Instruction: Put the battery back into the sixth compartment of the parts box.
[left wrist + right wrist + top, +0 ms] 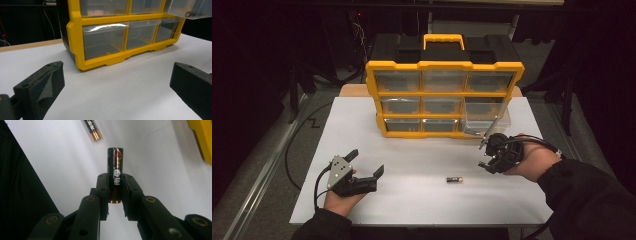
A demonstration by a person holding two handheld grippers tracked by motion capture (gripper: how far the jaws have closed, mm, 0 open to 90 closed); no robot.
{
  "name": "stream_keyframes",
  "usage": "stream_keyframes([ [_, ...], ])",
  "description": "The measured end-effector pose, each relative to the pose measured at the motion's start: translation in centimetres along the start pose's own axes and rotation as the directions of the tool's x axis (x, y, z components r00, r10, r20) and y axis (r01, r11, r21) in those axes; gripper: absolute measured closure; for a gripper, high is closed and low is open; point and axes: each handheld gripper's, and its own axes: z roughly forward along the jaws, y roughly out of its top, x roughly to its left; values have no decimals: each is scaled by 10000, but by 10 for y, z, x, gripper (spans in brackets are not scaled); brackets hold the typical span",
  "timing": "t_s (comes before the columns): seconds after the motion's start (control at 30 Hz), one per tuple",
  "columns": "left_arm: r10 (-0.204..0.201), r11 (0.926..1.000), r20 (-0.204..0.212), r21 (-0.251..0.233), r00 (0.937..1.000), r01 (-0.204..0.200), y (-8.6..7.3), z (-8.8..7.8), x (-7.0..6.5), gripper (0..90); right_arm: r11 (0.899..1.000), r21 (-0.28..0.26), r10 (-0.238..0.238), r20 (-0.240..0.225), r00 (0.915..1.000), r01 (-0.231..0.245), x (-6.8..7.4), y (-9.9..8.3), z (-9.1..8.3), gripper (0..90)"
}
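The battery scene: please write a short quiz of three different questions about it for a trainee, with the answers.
1. True or false: the right gripper is shut on a battery.
2. Where does the second battery lie?
A. in a drawer
B. on the white table top
C. between the jaws of the left gripper
3. Fill in: the right drawer of the middle row of the yellow organizer is pulled ____.

Key:
1. True; the pads press on both its sides.
2. B; it lies on the white table top between the two grippers, and the left gripper is open and holds nothing.
3. out
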Motion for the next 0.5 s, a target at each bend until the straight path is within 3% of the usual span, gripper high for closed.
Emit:
stream_keyframes([
  [0.5, -14, 10000, 39, -32, 10000, 14, 0, 0, -1, 3, 9999, 116, -49, 501, 9987, 43, -3, 8, -21, 792],
])
